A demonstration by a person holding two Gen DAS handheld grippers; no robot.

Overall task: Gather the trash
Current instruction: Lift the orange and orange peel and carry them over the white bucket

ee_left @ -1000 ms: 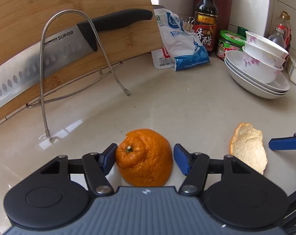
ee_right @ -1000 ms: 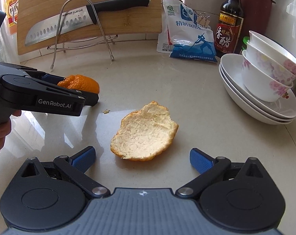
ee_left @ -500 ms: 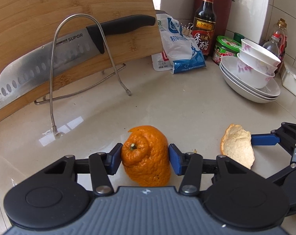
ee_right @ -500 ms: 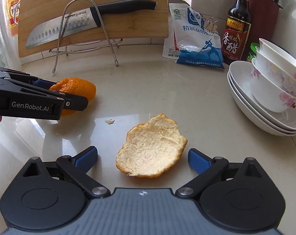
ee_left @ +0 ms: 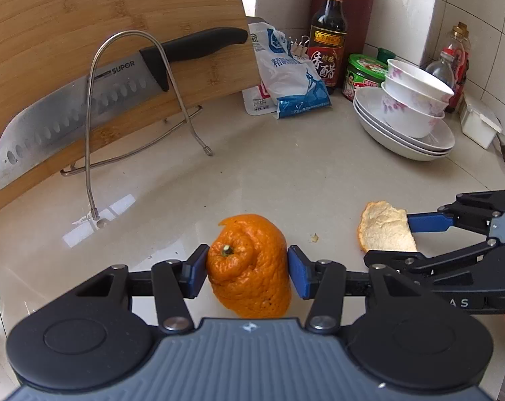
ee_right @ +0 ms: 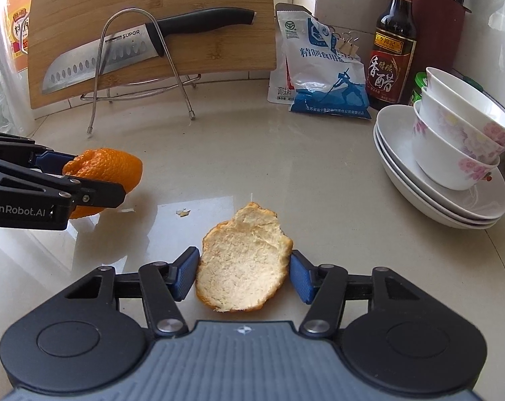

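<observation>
1. Pale, glossy bench (ee_left: pixel 286 173) fills both views, backed by white tile, with a wooden cutting board (ee_right: pixel 152 16) propped in a wire rack (ee_right: pixel 132 67) and a black-handled knife (ee_right: pixel 125 53) resting across it.
2. At the back stand a blue-and-white salt bag (ee_right: pixel 322 77) and a dark vinegar bottle (ee_right: pixel 394 43); to the right is a stack of white plates (ee_right: pixel 419 187) carrying flowered bowls (ee_right: pixel 453 147).
3. Left hand-held gripper (ee_left: pixel 247 270) has its blue pads against both sides of the domed orange peel (ee_left: pixel 252 267), which sits stem-side up on the bench; the jaws are clamped on it.
4. Right hand-held gripper (ee_right: pixel 244 275) straddles the flat peel piece (ee_right: pixel 244 260), lying white pith up on the bench. Its right pad touches the peel's edge, while a thin gap shows at the left pad, so the jaws are nearly but not fully closed on it.
5. A small peel crumb (ee_right: pixel 183 213) lies on the bench between the two peels.
6. The two peels are near each other, not touching.
</observation>
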